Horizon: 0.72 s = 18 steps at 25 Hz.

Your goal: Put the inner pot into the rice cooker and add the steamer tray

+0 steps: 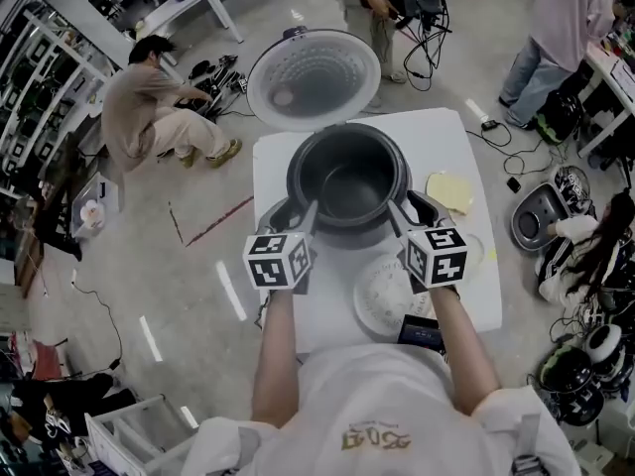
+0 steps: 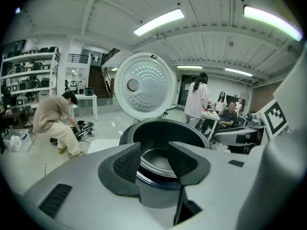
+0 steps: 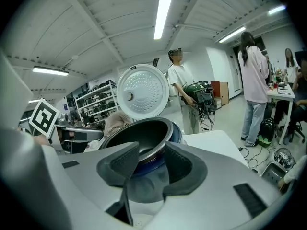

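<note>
The steamer tray (image 1: 389, 297) lies on the near side of the rice cooker (image 1: 349, 234), behind and nearest the right gripper (image 1: 413, 208); it and the left gripper (image 1: 295, 214) stand spread, empty.

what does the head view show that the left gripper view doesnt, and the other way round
Head view only: the white round perforated steamer tray lying on the white table beside the right gripper, and a pale yellow flat item.
Left gripper view only: the ceiling strip lights, and the gap between the left gripper's open jaws.
Both: the dark round inner pot seated in the rice cooker, the open white round lid, and a crouching person in beige.
</note>
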Motion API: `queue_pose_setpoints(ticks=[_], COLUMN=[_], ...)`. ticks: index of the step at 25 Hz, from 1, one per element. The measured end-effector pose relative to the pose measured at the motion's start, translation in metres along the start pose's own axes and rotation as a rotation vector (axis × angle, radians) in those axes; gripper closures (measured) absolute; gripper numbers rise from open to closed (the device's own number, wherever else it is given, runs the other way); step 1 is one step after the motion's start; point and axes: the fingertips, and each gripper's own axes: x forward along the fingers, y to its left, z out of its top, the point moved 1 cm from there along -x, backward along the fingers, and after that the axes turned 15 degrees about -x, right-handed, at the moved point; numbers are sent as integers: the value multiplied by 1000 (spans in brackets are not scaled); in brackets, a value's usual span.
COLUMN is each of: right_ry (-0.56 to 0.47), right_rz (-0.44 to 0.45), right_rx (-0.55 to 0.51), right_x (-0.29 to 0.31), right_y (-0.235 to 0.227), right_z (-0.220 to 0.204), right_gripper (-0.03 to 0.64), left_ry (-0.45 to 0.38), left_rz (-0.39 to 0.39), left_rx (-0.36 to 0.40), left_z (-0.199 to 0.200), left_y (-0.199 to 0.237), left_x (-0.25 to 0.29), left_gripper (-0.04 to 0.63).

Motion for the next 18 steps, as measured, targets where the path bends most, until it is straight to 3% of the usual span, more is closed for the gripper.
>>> queue_pose_setpoints(ticks=[4, 10, 18], right_ry=[4, 26, 62], right_rz=[-37, -93, -151], right_rx=[37, 73, 103], right_x=[-22, -56, -87], right_y=[9, 20, 40], right_z=[-10, -31, -54], right_gripper=[440, 440, 440], left_ry=[-17, 23, 89], left_rz=[-74, -174, -236], left_rx=[-19, -8, -26], left_z=[-2, -20, -52], left_y=[-14, -36, -38], left_x=[-17, -36, -60], left_gripper=[405, 400, 400])
